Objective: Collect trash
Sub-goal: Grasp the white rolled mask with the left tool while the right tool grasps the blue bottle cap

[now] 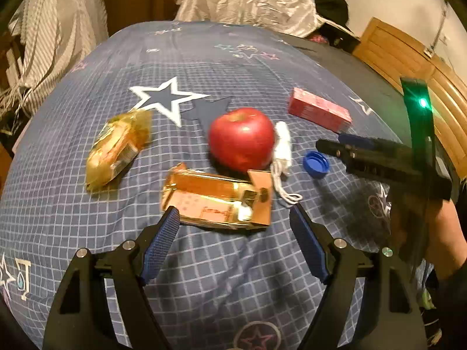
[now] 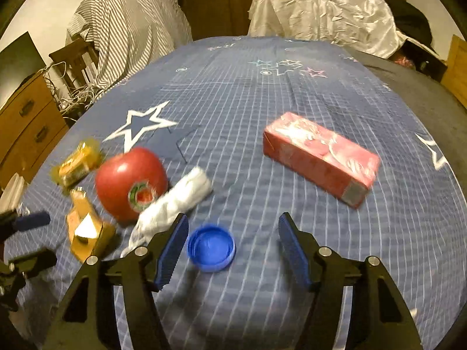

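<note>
On the blue star-print bedspread (image 1: 204, 277) lie a crushed gold carton (image 1: 219, 201), a yellow snack wrapper (image 1: 116, 148), a red apple (image 1: 242, 138), a white crumpled wad with a string (image 1: 283, 148), a blue bottle cap (image 1: 315, 164) and a pink box (image 1: 319, 113). My left gripper (image 1: 233, 218) is open, its fingertips on either side of the gold carton's near edge. My right gripper (image 2: 232, 224) is open just above the blue cap (image 2: 211, 248), which sits toward its left finger. The apple (image 2: 131, 183), white wad (image 2: 172, 204), gold carton (image 2: 87, 230) and pink box (image 2: 321, 160) show there too.
A white plastic sheet (image 1: 248, 0) and a dark item (image 1: 332, 5) lie at the bed's far end. A striped cloth over a chair (image 2: 128, 29) and a wooden drawer unit (image 2: 29, 125) stand on the left, wooden furniture (image 1: 408, 58) on the right.
</note>
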Tool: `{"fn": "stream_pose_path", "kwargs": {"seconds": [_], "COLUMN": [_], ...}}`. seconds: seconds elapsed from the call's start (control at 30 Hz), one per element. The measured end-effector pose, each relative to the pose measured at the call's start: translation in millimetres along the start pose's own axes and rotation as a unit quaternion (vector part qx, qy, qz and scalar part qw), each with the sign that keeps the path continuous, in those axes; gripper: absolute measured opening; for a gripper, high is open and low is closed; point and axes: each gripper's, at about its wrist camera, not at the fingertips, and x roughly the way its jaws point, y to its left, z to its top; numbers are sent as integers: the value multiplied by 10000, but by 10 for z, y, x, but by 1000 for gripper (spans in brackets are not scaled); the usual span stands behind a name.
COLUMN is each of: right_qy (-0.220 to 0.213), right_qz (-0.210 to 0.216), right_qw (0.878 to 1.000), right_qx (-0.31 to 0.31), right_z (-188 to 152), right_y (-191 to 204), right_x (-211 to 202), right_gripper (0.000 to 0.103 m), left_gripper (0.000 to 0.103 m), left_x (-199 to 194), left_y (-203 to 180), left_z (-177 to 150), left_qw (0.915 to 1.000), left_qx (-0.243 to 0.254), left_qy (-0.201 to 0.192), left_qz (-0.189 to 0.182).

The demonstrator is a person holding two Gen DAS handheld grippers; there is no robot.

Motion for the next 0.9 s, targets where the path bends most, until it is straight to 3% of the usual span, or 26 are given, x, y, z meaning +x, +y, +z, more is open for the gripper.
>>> {"fn": "stream_pose_path", "kwargs": {"seconds": [0.17, 0.27, 0.47, 0.63, 0.7, 0.83, 0.9], "right_qy": [481, 767, 892, 1026, 980, 190, 32], "right_qz": [474, 686, 1762, 2689, 2675, 2159, 1835], "right_qw": [9976, 9946, 9803, 9565, 9551, 9755, 9823], "right_qx": [170, 132, -40, -486, -819, -391, -382], "right_z": [464, 506, 213, -308, -471, -602, -681], "right_y": [3, 26, 102, 331, 415, 157, 90], "right_x": [508, 715, 684, 239, -7, -463, -558], "right_gripper": [51, 50, 45, 45, 45, 48, 48], "left_gripper": [74, 74, 74, 74, 74, 74, 74], "left_x": [-2, -13, -64, -126, -136, -93, -46], "left_y": [77, 159, 283, 266, 219, 14, -132], "left_z": [-32, -44, -101, -191, -254, -418, -474], "left_qw": [9998, 9993, 9986, 9984, 9983, 9960, 9943], "left_qx": [-177, -318, -456, -390, -248, 155, 285], "left_qy": [36, 54, 30, 13, 75, 280, 360], "left_qz": [-97, -176, -267, -413, -522, -835, -957]}}
